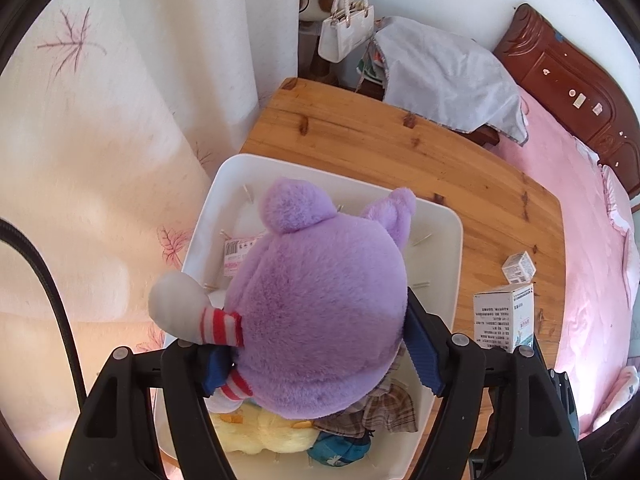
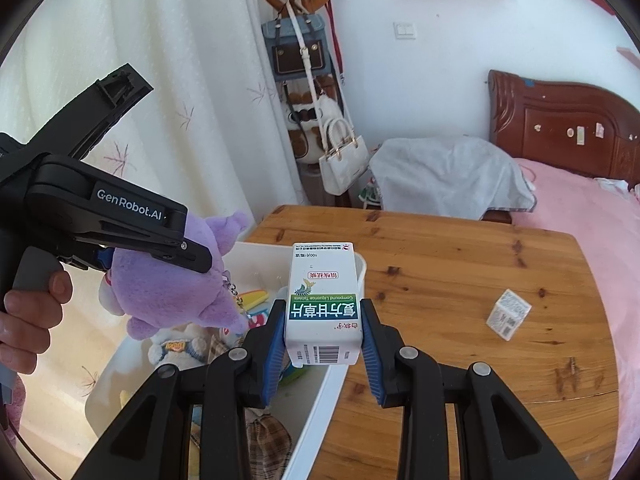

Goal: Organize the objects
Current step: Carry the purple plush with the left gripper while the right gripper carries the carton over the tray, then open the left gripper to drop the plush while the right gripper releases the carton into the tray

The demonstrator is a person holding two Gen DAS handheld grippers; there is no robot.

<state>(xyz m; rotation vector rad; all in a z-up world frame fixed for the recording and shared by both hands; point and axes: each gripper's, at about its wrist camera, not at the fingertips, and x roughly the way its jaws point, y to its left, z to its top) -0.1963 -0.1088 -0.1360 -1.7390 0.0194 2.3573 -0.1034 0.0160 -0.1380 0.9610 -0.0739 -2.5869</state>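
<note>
My left gripper (image 1: 320, 356) is shut on a purple plush toy (image 1: 316, 312) and holds it above the white bin (image 1: 448, 248); the toy also shows in the right wrist view (image 2: 168, 284), with the left gripper (image 2: 120, 220) around it. My right gripper (image 2: 323, 340) is shut on a white and green medicine box (image 2: 323, 300) and holds it over the bin's right rim (image 2: 320, 400). That box shows in the left wrist view (image 1: 504, 316). A small white box (image 2: 508, 314) lies on the wooden table (image 2: 460, 264).
The bin holds a yellow plush (image 1: 260, 432), plaid cloth (image 1: 380, 408) and other soft toys. A pink bed (image 2: 592, 220) borders the table on the right, a curtain (image 2: 160, 100) on the left. A coat rack with handbags (image 2: 344, 156) stands behind.
</note>
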